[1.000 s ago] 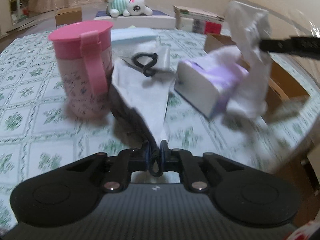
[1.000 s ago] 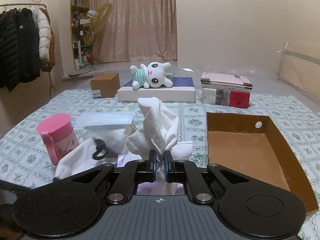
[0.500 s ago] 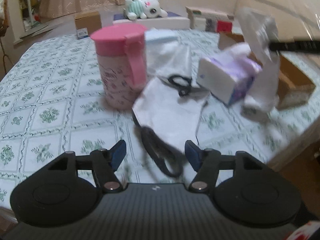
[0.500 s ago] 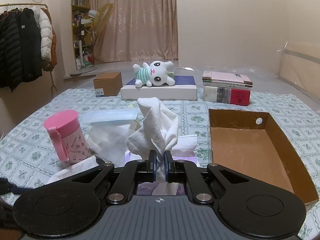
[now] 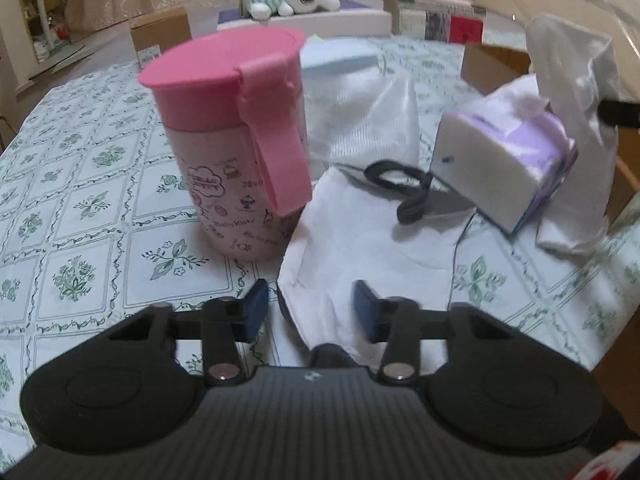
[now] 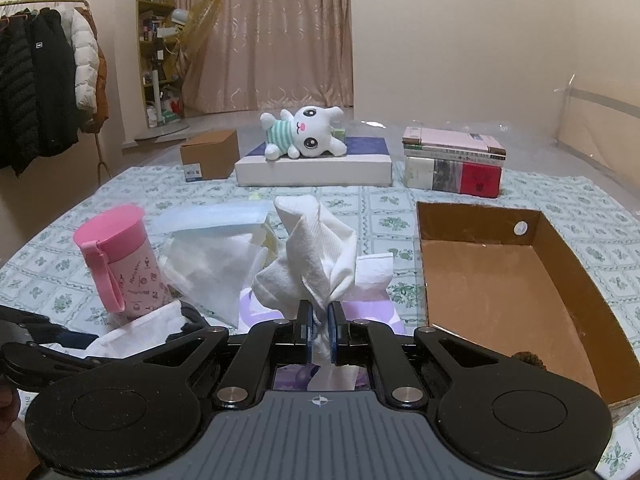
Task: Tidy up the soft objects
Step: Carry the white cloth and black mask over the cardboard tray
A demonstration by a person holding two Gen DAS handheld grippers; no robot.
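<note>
Left gripper (image 5: 310,308) released, pulled back from cup (image 5: 236,148); jaws now closing around dropped tissue (image 5: 360,256).

Left gripper (image 5: 310,308): I have it pitched steeply downward, jaws parted and closing, white cloth (image 5: 360,256) lying between the pads, not pressed. Right gripper (image 6: 320,330): I hold it at a shallower downward tilt, jaws clamped on a bunched white tissue (image 6: 312,256).
</note>
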